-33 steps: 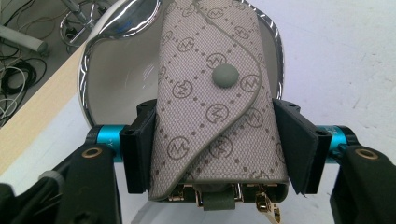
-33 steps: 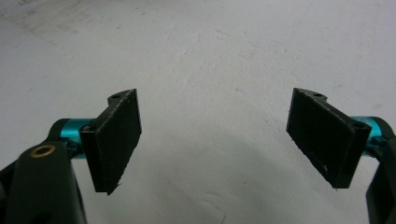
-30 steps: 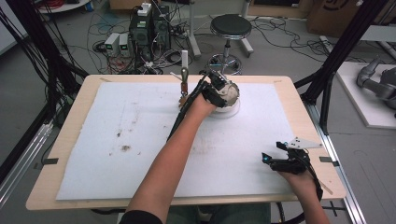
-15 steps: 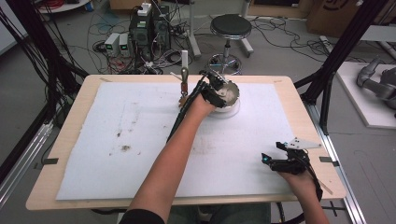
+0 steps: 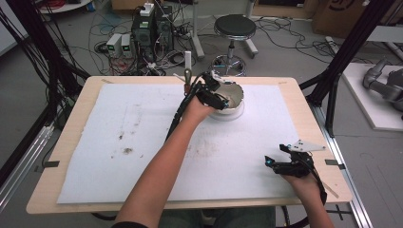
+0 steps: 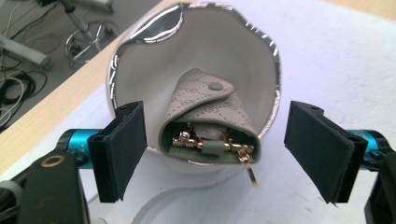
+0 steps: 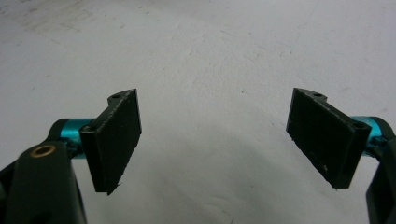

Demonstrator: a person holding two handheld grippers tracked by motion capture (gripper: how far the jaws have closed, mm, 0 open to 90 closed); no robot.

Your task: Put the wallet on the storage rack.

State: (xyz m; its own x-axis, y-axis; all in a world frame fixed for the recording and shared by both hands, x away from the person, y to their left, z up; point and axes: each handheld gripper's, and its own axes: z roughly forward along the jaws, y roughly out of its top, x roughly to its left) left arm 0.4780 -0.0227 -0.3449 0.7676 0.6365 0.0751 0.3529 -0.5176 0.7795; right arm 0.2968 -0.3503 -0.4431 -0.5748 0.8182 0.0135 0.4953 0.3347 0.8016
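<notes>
Taupe leather pouch, snap flap, gold chain spilling from its mouth, lying inside a white bowl with a silver rim, at the table's far edge. Left tool wide open just before the bowl, jaws flanking its near rim, gripping nothing. Right tool wide open, empty, over the white sheet near the right corner, well apart.

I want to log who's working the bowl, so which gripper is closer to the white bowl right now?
Left. The left gripper sits right at the white bowl, jaws open on either side of it. The right gripper hovers over the mat near the table's front right, well away.
</notes>
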